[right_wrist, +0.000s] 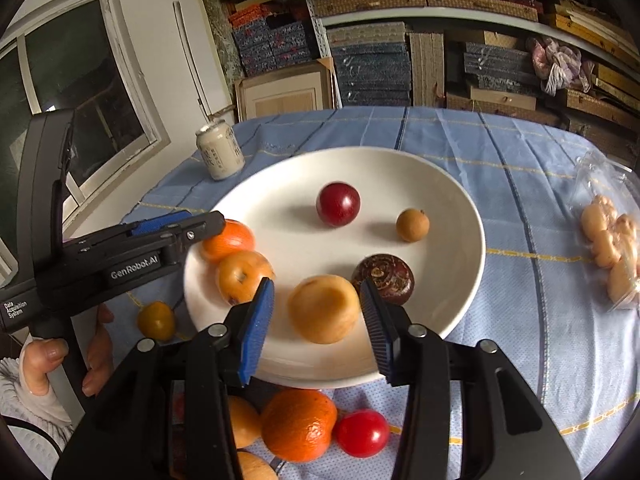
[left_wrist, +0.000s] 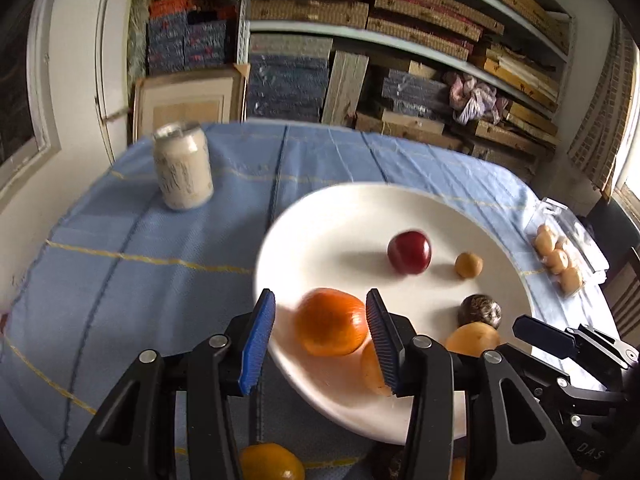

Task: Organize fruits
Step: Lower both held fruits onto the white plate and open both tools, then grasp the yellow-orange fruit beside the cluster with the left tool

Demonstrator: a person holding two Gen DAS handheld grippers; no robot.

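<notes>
Start at your right gripper (right_wrist: 318,320): its blue pads stand apart, and the pale orange fruit (right_wrist: 323,309) sits in the gap between them with a sliver of daylight on each side. It looks unclamped, resting on the white plate (right_wrist: 460,208), though the right wrist view alone cannot rule out a light touch. Seen from that camera, the fruit lies dead ahead at twelve o'clock, round enough that no long axis matters.

Your left gripper (left_wrist: 320,334) is in the same posture: jaws part open, the orange (left_wrist: 331,321) between them, the right pad close against its skin and the left pad clear of it. It too looks set down rather than held.

Outward from the right gripper, the dark brown fruit (right_wrist: 383,279) sits at one o'clock, just beside the pale one. The small tan fruit (right_wrist: 413,225) lies farther out at one o'clock, the red plum (right_wrist: 338,204) near twelve.

What the coming move turns on, I judge, is behind you: loose fruits wait on the blue cloth (right_wrist: 520,160) off the plate's near rim, at six o'clock under the right gripper. These include a second orange (right_wrist: 298,424) and a red tomato-like fruit (right_wrist: 362,433). The right hand is nearer those; a small yellow-orange fruit (right_wrist: 156,320) at nine o'clock lies closer to your left hand (right_wrist: 60,364).
</notes>
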